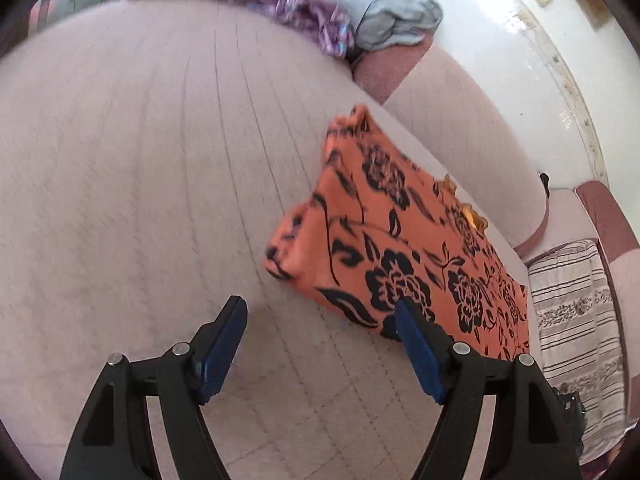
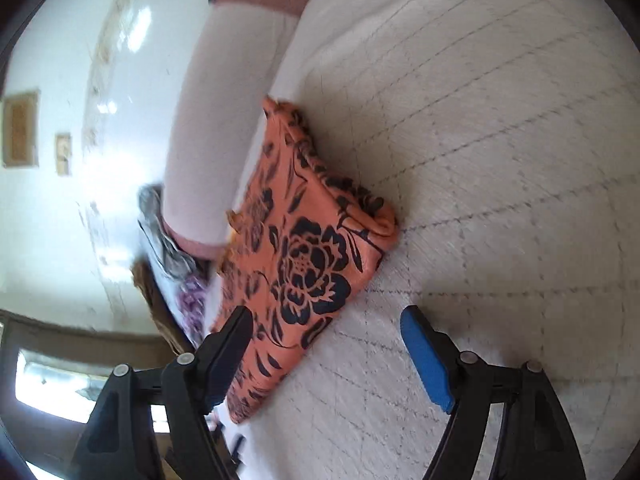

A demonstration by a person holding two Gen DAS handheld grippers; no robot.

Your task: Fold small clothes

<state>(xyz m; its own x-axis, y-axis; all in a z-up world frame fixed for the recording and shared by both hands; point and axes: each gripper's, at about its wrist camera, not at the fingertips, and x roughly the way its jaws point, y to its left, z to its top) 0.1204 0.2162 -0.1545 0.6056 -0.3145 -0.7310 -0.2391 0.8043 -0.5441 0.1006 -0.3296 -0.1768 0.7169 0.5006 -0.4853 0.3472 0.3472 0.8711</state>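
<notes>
My left gripper (image 1: 320,312) and right gripper (image 2: 326,322) both gape with nothing between their blue pads, above the folded orange cloth with black flowers (image 1: 404,256), lying lengthwise along the quilted pale-pink sofa seat's (image 1: 140,184) front edge.

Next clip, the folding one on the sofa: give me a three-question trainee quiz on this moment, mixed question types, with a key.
1. True or false: the left gripper is clamped on the folded orange cloth with the black flower print.
2. Multiple choice: the orange cloth lies on A) the glossy white floor, B) the quilted pale pink sofa seat, C) the striped cushion.
3. Fill in: beside the purple patterned garment at the far end of the seat lies a folded ____ garment.

Key: 1 false, both it and the right gripper have open fingers holding nothing; 2 B; 3 grey.
</notes>
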